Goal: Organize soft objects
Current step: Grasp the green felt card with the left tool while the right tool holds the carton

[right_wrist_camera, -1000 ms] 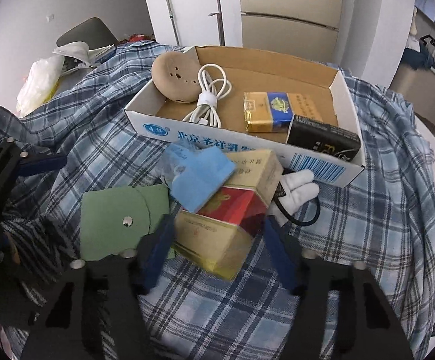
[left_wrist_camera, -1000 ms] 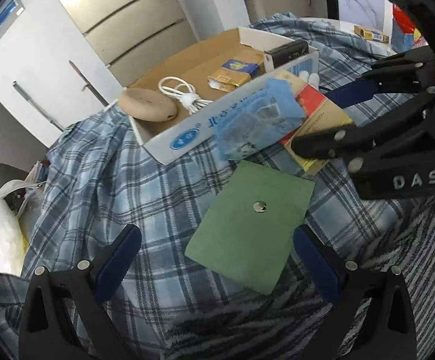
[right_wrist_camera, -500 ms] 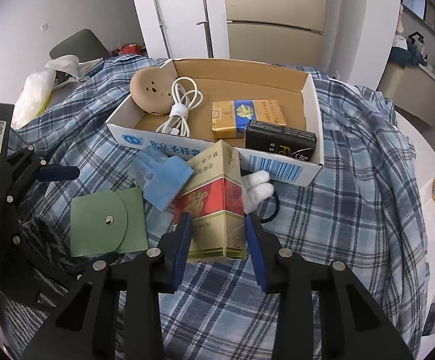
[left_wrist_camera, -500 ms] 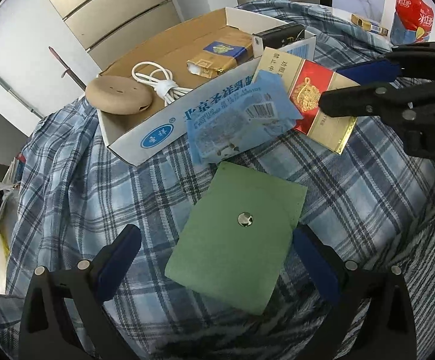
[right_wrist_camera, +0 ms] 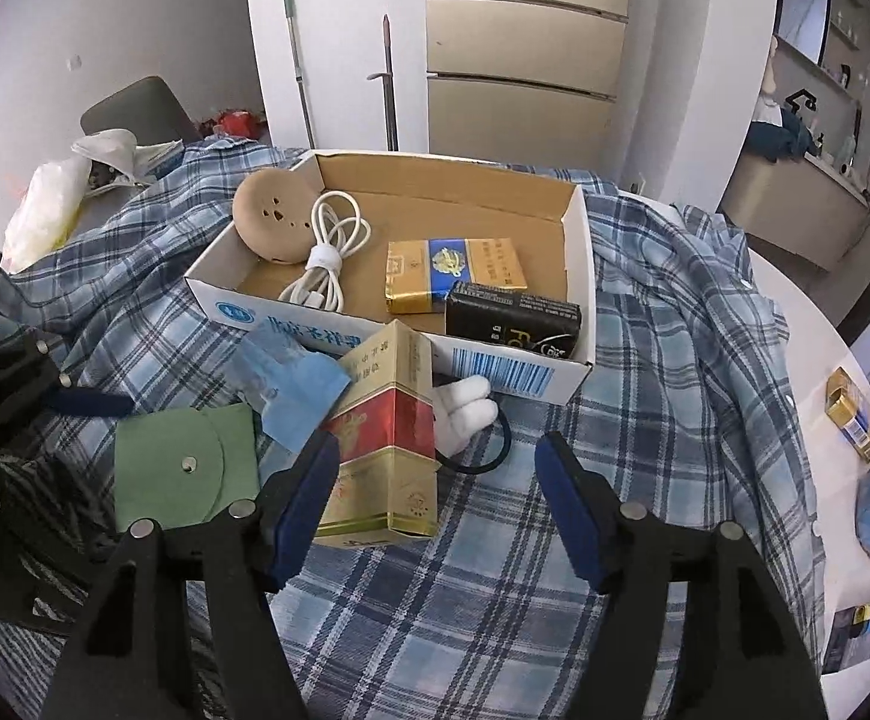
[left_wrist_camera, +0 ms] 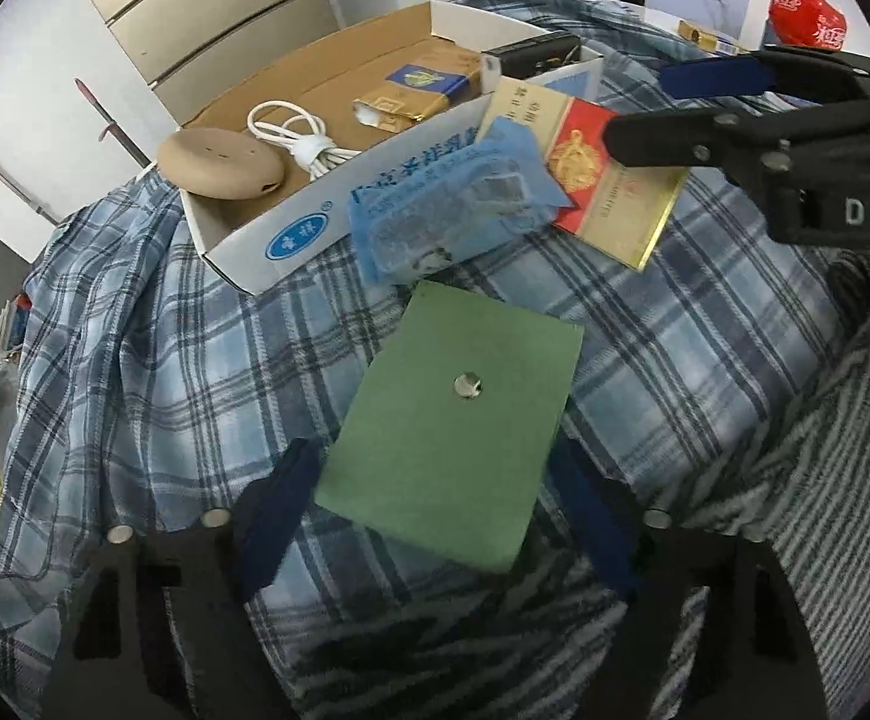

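A flat green snap pouch (left_wrist_camera: 447, 420) lies on the plaid shirt between the pads of my left gripper (left_wrist_camera: 435, 516). Its jaws are closing and the pads stand right at the pouch's edges without visibly pressing. A red and gold carton (right_wrist_camera: 387, 438) leans by the cardboard box (right_wrist_camera: 495, 367). My right gripper (right_wrist_camera: 438, 504) is opening around the carton: the left pad is near it and the right pad is well clear. A crumpled blue packet (left_wrist_camera: 453, 204) rests against the box front. A white glove-shaped plush (right_wrist_camera: 465, 408) with a black loop lies behind the carton.
The box holds a tan round pad (right_wrist_camera: 270, 222), a white cable (right_wrist_camera: 330, 258), a gold and blue pack (right_wrist_camera: 456, 267) and a black pack (right_wrist_camera: 513, 324). Striped cloth (left_wrist_camera: 795, 510) lies at the near right. Small packs (right_wrist_camera: 849, 414) sit on the white table (right_wrist_camera: 795, 324) at the right.
The right gripper closed on the carton half a second ago and has since spread its jaws off it. The left gripper's jaws have narrowed toward the green pouch, which now looks nearer.
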Available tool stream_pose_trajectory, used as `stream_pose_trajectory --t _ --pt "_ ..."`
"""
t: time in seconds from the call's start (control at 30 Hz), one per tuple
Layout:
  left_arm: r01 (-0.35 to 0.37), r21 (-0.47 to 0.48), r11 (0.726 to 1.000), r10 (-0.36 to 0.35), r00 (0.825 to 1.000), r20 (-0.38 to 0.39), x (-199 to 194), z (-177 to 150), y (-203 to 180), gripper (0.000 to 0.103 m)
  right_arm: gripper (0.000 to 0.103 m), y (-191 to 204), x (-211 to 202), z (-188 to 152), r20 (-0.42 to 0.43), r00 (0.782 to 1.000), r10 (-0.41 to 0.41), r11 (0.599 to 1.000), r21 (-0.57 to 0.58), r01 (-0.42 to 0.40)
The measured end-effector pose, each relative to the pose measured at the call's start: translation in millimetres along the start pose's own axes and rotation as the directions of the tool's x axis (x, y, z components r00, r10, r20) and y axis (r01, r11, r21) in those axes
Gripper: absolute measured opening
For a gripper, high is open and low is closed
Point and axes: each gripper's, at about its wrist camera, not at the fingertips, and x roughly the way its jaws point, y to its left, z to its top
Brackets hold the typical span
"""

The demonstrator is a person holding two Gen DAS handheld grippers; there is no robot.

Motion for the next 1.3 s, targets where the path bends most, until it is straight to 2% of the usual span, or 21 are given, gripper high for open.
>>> stream_pose_trajectory --t 0.23,0.37,0.5,0.63,0.77,0.83,0.93,1.03,1.1,1.3 --pt "-0.025 0.026 0.999 0.025 1.0 0.015 -10.5 -3.9 -13.0 0.078 0.067 -4.0 -4.7 0.8 0.019 1.0 0.022 1.0 0.017 -0.023" --pt "-0.022 -0.01 1.0 0.023 0.996 0.091 -30.0 -6.5 -14.9 0.077 0.067 -2.9 -6.5 -0.2 0.03 0.999 0.027 1.0 0.013 -0.027" --pt "-0.02 -0.075 0.997 0.034 0.984 0.177 -48.5 -11.5 -13.1 0.076 0.069 6.3 -3.4 -2.3 0.022 0.999 0.028 0.999 -0.021 -0.027" --pt "-0.009 -0.195 0.981 0.063 0.96 0.274 -62.3 -25.0 0.0 0.076 0.073 15.2 -2.6 -4.9 0.029 1.0 0.001 0.998 -0.061 0.001" --pt "-0.008 -0.255 0.967 0.097 0.935 0.34 -67.3 -34.1 10.6 0.076 0.074 24.8 2.1 -7.2 0.016 1.0 -0.023 0.992 -0.121 0.025" --pt "0.001 -0.291 0.957 0.11 0.924 0.366 -69.1 -39.0 16.0 0.076 0.074 35.2 5.7 -10.1 0.018 0.998 -0.061 0.981 -0.184 0.063" --pt "-0.002 -0.311 0.95 0.135 0.905 0.404 -70.5 -41.4 20.3 0.076 0.074 51.4 13.5 -14.9 0.015 0.996 -0.086 0.958 -0.273 0.087" --pt "0.007 -0.32 0.948 0.146 0.879 0.454 -77.6 -45.1 19.0 0.076 0.074 58.1 24.3 -17.5 0.006 0.992 -0.124 0.944 -0.306 0.12" --pt "0.002 -0.321 0.947 0.158 0.868 0.471 -79.8 -47.7 18.0 0.076 0.074 61.1 28.4 -18.5 0.003 0.99 -0.14 0.939 -0.316 0.134" --pt "0.004 -0.316 0.949 0.16 0.857 0.491 -82.8 -50.1 15.5 0.076 0.072 64.7 35.1 -20.8 0.004 0.985 -0.174 0.929 -0.332 0.165"
